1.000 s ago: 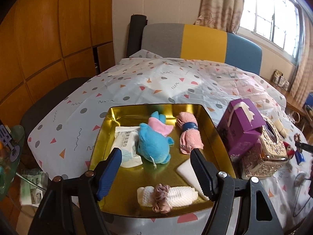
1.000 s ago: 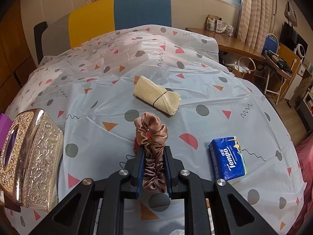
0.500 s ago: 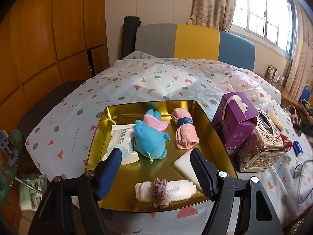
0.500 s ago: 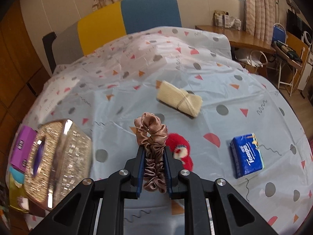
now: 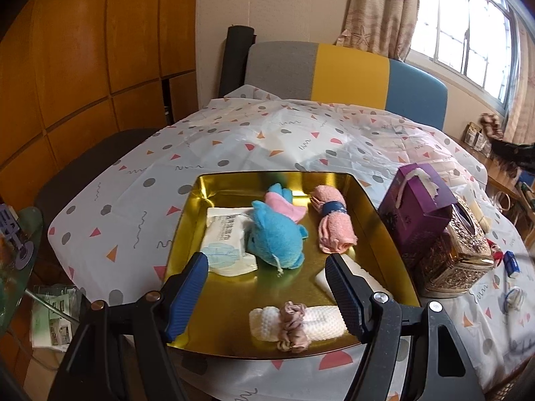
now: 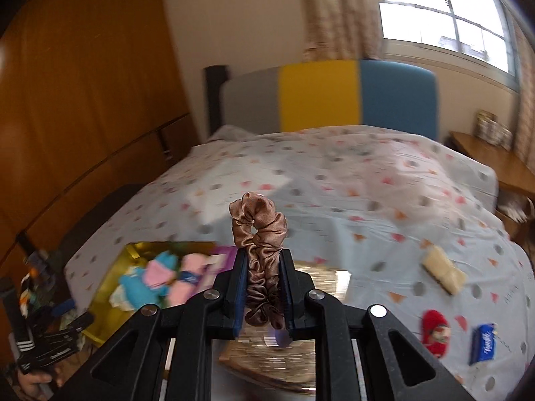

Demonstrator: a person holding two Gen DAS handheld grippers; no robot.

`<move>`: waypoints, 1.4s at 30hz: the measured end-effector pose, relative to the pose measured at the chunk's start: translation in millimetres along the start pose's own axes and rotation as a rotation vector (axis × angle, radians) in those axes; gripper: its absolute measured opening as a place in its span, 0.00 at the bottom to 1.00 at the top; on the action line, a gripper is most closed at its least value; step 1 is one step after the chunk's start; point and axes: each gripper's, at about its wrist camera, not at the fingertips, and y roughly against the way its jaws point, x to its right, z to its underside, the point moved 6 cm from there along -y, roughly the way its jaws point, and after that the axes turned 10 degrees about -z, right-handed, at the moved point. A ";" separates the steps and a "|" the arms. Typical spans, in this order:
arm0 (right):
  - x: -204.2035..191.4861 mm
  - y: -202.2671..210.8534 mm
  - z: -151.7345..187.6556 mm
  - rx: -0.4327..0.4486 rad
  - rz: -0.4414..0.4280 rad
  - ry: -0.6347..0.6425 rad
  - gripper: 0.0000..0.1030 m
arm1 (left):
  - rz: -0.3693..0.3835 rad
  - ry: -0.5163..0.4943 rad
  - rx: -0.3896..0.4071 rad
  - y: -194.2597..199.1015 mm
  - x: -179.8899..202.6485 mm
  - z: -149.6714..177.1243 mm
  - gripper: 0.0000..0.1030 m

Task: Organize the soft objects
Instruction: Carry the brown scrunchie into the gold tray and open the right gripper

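My right gripper (image 6: 262, 260) is shut on a brown satin scrunchie (image 6: 259, 230) and holds it high above the table; it shows far right in the left wrist view (image 5: 490, 123). My left gripper (image 5: 267, 274) is open and empty above the near end of the gold tray (image 5: 364, 197). In the tray lie a blue plush toy (image 5: 276, 234), a pink rolled towel (image 5: 332, 222), a white wipes pack (image 5: 224, 234), a white rolled cloth (image 5: 321, 322) with a scrunchie (image 5: 291, 325) round it, and a white pad (image 5: 361, 275). The tray also shows low left in the right wrist view (image 6: 110, 277).
A purple tissue box (image 5: 418, 210) and an ornate gold tissue box (image 5: 458, 254) stand right of the tray. On the spotted tablecloth lie a beige rolled cloth (image 6: 443, 274), a red plush toy (image 6: 434, 332) and a blue tissue pack (image 6: 483, 342). A striped chair (image 5: 344, 77) stands behind.
My right gripper has lifted the brown scrunchie off the table and swung left toward the tray. My left gripper has stayed open over the tray, drawing back slightly.
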 end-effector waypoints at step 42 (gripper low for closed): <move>-86.8 -88.2 70.4 -0.185 -0.101 0.057 0.57 | -0.062 0.041 0.000 -0.6 -30.8 4.4 0.73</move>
